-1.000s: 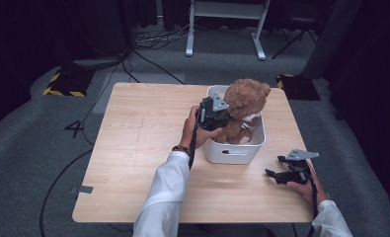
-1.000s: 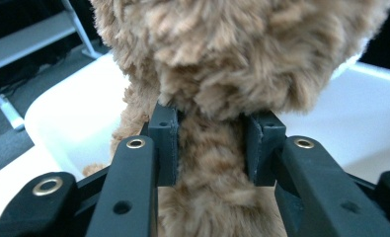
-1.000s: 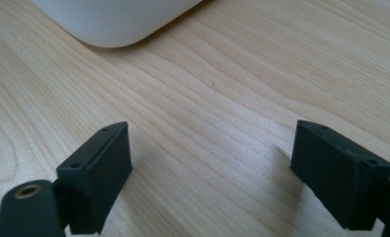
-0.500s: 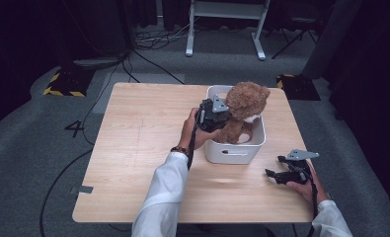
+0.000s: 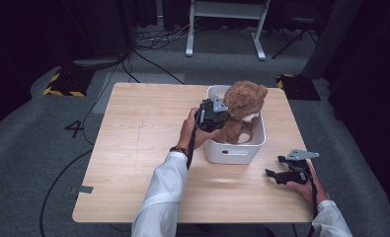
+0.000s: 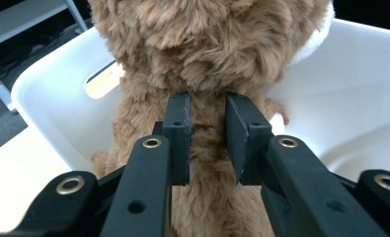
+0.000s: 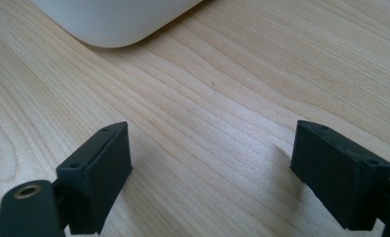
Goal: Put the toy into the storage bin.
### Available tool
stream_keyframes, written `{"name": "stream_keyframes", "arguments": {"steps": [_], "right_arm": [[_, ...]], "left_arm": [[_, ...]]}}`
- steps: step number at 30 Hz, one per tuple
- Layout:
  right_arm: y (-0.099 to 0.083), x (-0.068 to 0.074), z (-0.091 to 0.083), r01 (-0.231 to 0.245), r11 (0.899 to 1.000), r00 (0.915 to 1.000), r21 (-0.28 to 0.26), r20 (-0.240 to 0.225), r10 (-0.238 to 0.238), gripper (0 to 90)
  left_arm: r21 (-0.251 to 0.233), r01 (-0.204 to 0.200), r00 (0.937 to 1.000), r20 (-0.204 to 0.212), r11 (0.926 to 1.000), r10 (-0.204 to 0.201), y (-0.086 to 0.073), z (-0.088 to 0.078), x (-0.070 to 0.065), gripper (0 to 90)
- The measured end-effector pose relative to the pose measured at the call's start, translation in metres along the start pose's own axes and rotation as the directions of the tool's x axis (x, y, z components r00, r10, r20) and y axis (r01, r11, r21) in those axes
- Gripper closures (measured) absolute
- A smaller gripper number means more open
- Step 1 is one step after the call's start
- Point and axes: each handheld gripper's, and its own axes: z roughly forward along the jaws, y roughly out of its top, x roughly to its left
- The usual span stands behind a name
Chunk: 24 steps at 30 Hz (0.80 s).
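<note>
At the table's [image 5: 133, 163] 4 o'clock corner the right gripper [image 5: 287, 172] rests low over bare wood, its 2 jaws spread wide with nothing between them. Farther in, at 2 o'clock, the left gripper [image 5: 217, 112] has its 2 jaws pinched tight on the brown teddy bear [image 5: 242, 106], squeezing the fur at its back. The bear sits upright inside the white bin [image 5: 232, 153].

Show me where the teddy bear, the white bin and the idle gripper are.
teddy bear [image 5: 244, 98], high view, on its head.
white bin [image 5: 232, 153], high view, on its near wall.
right gripper [image 5: 274, 173], high view, between its open jaw tips.
</note>
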Motion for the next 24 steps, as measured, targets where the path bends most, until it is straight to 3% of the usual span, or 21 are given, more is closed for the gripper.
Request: {"name": "stream_keyframes", "arguments": {"steps": [8, 24], "right_arm": [[0.0000, 0.0000, 0.0000, 0.000, 1.000, 1.0000, 0.000, 0.000, 0.000, 15.3], [0.0000, 0.0000, 0.0000, 0.000, 1.000, 1.0000, 0.000, 0.000, 0.000, 15.3]], "left_arm": [[0.021, 0.005, 1.0000, 0.005, 0.9998, -0.005, -0.0023, 0.0035, 0.0002, 72.1], [0.029, 0.032, 0.9992, -0.027, 0.9991, -0.031, -0.0015, -0.0033, 0.0071, 57.5]]}}
